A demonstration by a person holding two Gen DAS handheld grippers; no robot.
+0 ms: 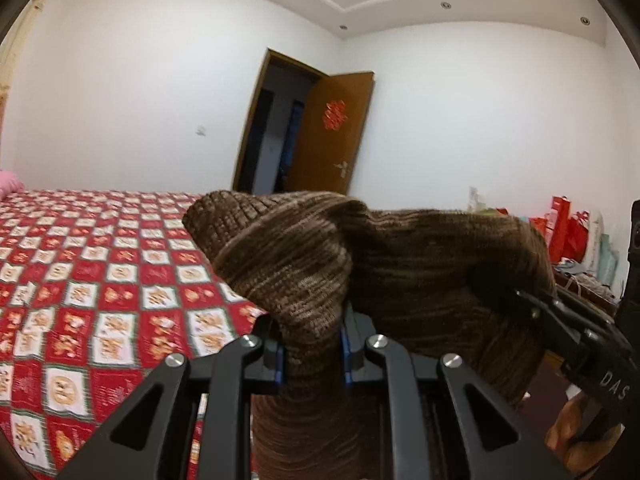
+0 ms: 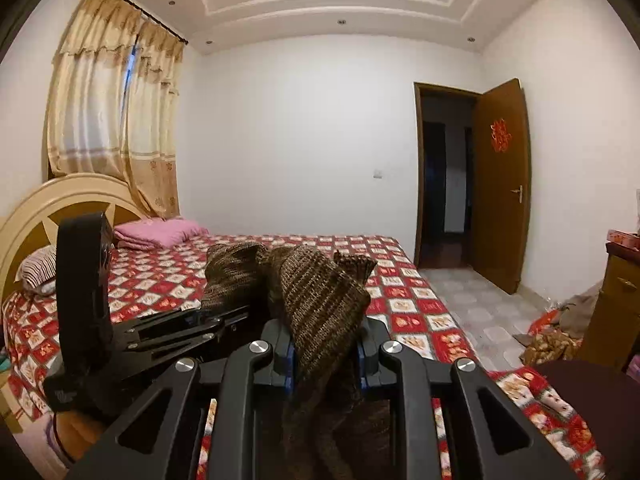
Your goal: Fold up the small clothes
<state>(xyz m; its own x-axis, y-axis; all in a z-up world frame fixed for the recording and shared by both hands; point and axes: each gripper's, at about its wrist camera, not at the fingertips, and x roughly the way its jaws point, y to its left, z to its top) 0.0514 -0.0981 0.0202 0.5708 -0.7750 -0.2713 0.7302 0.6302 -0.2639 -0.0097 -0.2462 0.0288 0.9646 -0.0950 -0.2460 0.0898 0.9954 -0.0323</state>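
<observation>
Left tool (image 1: 313, 354) is clamped on a bunch of the brown knit garment (image 1: 304, 264), which is held up off the red patterned bed (image 1: 80, 280). At 3 o'clock in the left view the right tool (image 1: 532, 300) pinches the same knit. In its own view, right tool (image 2: 326, 354) grips it too; left tool sits at 9 o'clock, probably biting the far edge.

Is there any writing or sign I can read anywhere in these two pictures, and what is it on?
"DAS": white letters on the black body of the right claw, seen from the left camera; any further letters are cut off.
Red paper ornament on the brown door: a decorative character, too blurred to read surely.
Faint mark on the left claw body, low left in the right camera: unreadable.
Red bags: print too small.
</observation>
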